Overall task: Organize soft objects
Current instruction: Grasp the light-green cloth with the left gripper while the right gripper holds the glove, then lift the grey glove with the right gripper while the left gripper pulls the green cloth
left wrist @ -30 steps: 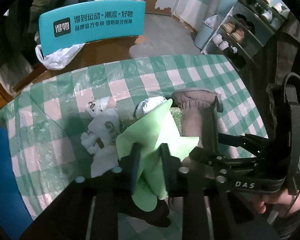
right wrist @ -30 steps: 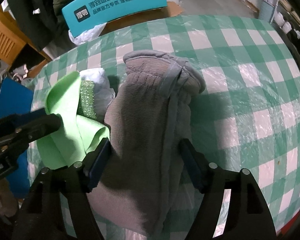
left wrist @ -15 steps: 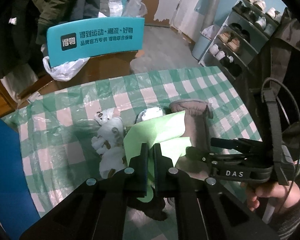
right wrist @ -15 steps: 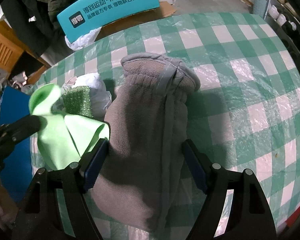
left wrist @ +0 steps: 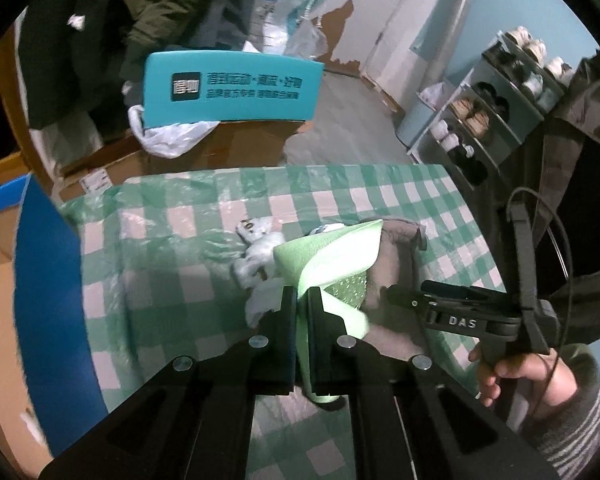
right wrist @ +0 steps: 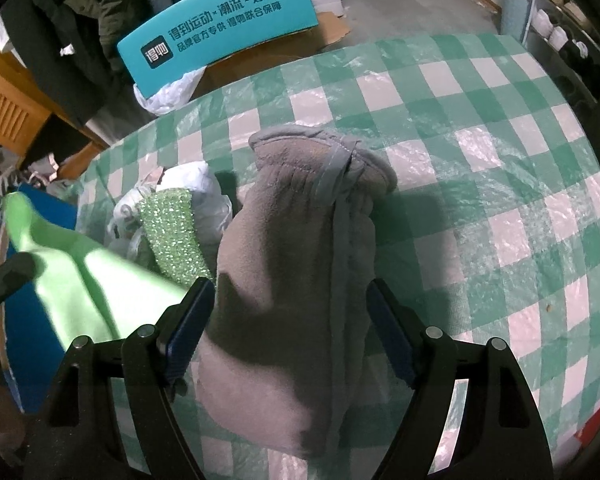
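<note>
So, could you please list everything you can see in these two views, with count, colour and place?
cloth: one, light green, lifted off the table.
glove: one, grey-brown fleece, flat on table.
scouring pad: one, glittery green, left of glove.
plush toy: one, white, beside cloth.
tablecloth: one, green-white check.
box: one, teal, behind table.
shoe rack: one, far right.
left gripper: fingers shut on cloth.
right gripper: fingers open, straddling glove.
hand: one, holding right gripper.

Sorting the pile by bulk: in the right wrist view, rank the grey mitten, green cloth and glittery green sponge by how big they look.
1. Grey mitten, largest by far, though nearest the camera.
2. Green cloth, partly hidden at the frame edge, so its true size is unsure.
3. Glittery green sponge, smallest, partly covered.
</note>
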Tool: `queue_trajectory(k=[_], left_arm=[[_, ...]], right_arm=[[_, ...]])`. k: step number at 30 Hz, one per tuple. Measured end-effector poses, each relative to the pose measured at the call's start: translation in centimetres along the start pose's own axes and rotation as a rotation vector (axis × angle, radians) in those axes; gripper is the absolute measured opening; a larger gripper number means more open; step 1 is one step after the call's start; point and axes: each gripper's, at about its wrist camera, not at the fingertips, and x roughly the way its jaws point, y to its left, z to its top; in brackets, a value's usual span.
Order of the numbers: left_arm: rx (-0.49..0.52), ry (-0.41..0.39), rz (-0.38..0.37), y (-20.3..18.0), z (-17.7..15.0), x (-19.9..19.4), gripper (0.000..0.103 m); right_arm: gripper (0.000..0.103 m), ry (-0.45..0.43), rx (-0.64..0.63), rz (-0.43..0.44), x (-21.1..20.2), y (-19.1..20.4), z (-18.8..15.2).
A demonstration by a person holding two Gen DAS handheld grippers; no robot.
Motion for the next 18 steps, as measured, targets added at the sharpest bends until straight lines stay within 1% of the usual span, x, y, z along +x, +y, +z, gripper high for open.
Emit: queue_trajectory(k=[3,10,14,18], left_arm=[[-0.013,0.005,0.011,0.7,-0.6,-0.4,0.005],[-0.044,0.042,0.035,2.5,-2.0,0.0,0.005],[-0.052,0.05,0.043,3.1,-2.5,-0.2,0.005],[-0.058,0.058,0.042,3.2,-2.7,0.0,0.005]], right_arm=[[0.079,0.014,-0.005,-0.001,0.6,0.2,0.0],[0.079,0.026,-0.009,-0.014,1.2,0.9,0.3],[0.079,0.039,-0.042,-0.056,2.3,1.5,0.1],[0.078,0.031,-0.074,-0.084,2.8,1.7,0.0]])
